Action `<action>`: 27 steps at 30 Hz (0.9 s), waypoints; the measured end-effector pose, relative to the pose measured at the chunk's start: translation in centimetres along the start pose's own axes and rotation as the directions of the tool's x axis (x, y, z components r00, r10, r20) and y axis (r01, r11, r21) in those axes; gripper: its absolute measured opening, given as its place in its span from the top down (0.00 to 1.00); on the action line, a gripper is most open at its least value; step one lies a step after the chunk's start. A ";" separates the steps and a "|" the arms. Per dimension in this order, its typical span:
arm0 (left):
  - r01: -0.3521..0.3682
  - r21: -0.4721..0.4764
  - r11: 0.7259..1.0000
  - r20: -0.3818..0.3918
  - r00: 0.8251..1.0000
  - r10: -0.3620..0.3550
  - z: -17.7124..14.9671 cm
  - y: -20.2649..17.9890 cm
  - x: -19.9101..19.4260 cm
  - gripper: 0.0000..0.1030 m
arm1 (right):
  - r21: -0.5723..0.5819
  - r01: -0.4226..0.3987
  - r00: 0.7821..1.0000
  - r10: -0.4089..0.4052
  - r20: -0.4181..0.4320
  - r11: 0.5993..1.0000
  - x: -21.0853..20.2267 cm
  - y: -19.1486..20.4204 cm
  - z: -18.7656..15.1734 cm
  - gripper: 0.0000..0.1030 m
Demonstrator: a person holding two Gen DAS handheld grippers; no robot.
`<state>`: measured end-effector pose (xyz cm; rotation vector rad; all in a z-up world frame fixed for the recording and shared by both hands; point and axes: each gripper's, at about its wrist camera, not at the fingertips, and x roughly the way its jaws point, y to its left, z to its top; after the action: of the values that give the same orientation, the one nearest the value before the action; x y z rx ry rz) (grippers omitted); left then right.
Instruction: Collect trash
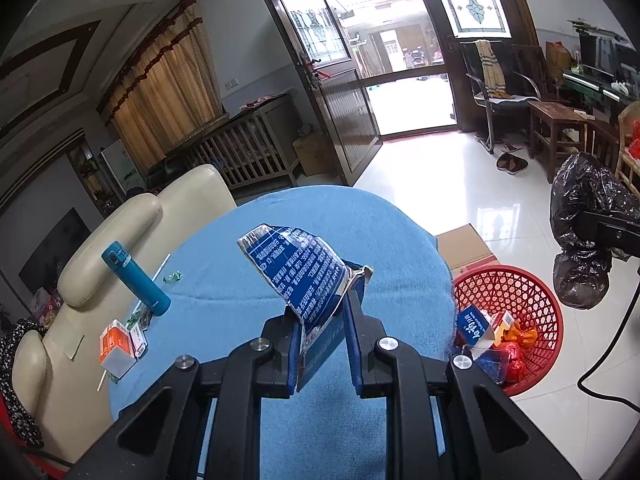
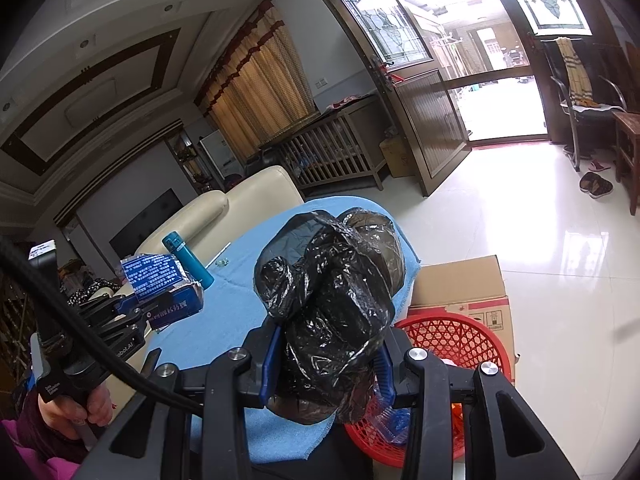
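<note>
Trash is in both tongs. Left tongs (image 1: 320,312) pinch a blue wrapper (image 1: 298,270) tight, held up above the blue cloth (image 1: 224,320). Right tongs (image 2: 326,354) squeeze a black bag (image 2: 332,292). Red basket (image 1: 520,292) sits low to the right of the left tongs, closer to the right tongs.

Black tool (image 1: 320,312), blue pads (image 1: 294,344), magenta sleeve (image 2: 24,440)

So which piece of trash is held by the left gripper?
The flattened blue printed carton, pinched in the left gripper; the crumpled black plastic bag sits in the right gripper.
</note>
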<state>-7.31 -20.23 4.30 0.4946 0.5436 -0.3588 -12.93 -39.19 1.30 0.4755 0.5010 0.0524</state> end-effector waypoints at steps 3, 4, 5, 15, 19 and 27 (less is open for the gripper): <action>0.002 0.001 1.000 -0.005 1.000 -0.002 0.0 0.0 0.1 0.79 | 0.009 0.003 1.000 -0.003 -0.005 1.000 0.1 -0.1 0.1 0.60; 0.004 0.002 1.000 -0.007 1.000 -0.004 0.0 -0.1 0.2 0.79 | 0.011 0.003 1.000 -0.003 -0.006 1.000 0.1 0.0 0.2 0.60; 0.004 0.004 1.000 -0.008 1.000 -0.004 -0.1 -0.1 0.2 0.79 | 0.012 0.004 1.000 -0.004 -0.005 1.000 0.1 0.0 0.2 0.60; 0.009 0.011 1.000 -0.016 1.000 -0.009 -0.2 -0.3 0.5 0.79 | 0.010 0.004 1.000 -0.004 -0.007 1.000 0.1 0.1 0.2 0.60; 0.011 0.014 1.000 -0.019 1.000 -0.010 -0.2 -0.4 0.7 0.79 | 0.011 0.004 1.000 -0.003 -0.008 1.000 0.1 -0.1 0.2 0.60; 0.012 0.016 1.000 -0.026 1.000 -0.012 -0.2 -0.4 0.9 0.79 | 0.015 0.005 1.000 -0.005 -0.010 1.000 0.2 -0.2 0.3 0.60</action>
<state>-6.88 -20.59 3.49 0.5119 0.5697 -0.3688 -12.63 -39.48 1.35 0.4891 0.5130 0.0465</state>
